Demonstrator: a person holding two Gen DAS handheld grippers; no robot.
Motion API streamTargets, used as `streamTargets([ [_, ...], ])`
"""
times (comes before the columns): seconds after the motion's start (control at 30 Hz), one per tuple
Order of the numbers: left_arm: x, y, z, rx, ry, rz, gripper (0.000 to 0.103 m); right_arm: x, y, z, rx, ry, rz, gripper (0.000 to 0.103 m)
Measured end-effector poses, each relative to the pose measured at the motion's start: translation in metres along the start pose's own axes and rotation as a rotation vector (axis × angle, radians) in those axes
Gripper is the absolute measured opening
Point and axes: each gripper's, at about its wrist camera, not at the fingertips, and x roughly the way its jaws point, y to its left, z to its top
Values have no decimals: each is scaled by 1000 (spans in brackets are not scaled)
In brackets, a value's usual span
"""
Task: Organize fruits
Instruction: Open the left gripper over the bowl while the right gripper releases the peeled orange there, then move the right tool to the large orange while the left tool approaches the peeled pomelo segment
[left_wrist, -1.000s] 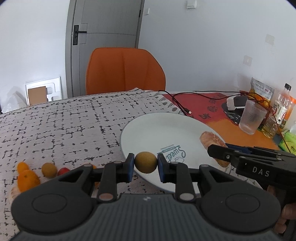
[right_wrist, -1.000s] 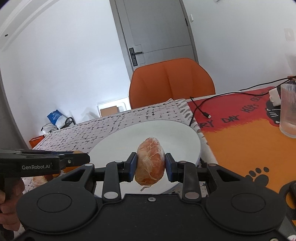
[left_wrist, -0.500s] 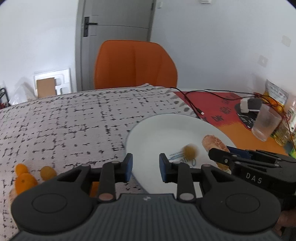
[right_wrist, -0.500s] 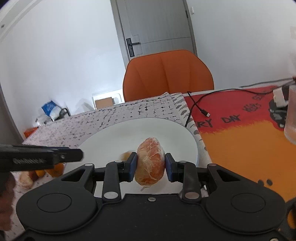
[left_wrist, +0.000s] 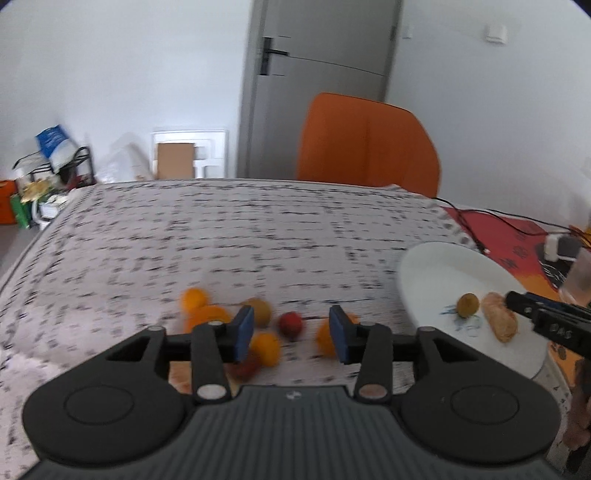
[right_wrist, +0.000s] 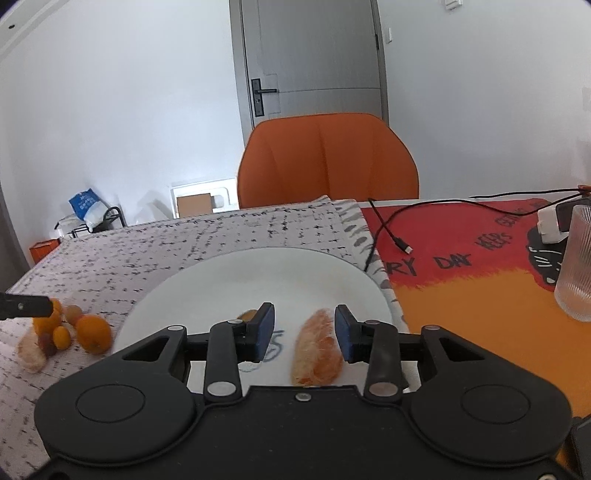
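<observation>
The left gripper (left_wrist: 291, 334) hangs with jaws spread and empty above a cluster of small fruits (left_wrist: 258, 325) on the patterned cloth (left_wrist: 221, 236). The right gripper (right_wrist: 304, 336) is also spread; the peeled orange segment (right_wrist: 317, 347) lies between its fingers on the white plate (right_wrist: 280, 273), a brown fruit (left_wrist: 468, 305) just left.

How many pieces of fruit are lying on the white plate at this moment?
2. On the white plate a small brown round fruit lies near the blue print, and a peeled citrus segment lies beside it, between the open fingers of the right gripper. Nothing else shows there.
</observation>
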Motion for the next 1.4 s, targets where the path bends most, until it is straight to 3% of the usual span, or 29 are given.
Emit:
streamTargets([
  [0.1, -13, 23, -1, -15, -18, 9, 50, -9, 11, 1, -15, -6, -22, 43],
  [0.2, -23, 47, -3, -24, -36, 2, 63, -20, 23, 2, -10, -17, -38, 52],
  [0.33, -29, 76, -6, -14, -56, -15, 78, -29, 39, 4, 14, -10, -62, 56],
  [0.47, -29, 104, -8, -18, -69, -34, 81, -36, 55, 3, 48, -25, -76, 86],
  [0.63, -32, 131, -11, -18, -70, -78, 83, -40, 78, 0, 72, -17, -74, 90],
  [0.87, -27, 150, -14, -12, -27, -153, 84, -49, 124, -7, 12, -20, -69, 103],
  [1.17, -36, 157, -21, 2, -14, -228, 84, -58, 167, -14, -19, -39, -34, 103],
  [1.4, -46, 159, -29, -19, -25, -196, 84, -57, 179, -14, -47, -27, 5, 103],
])
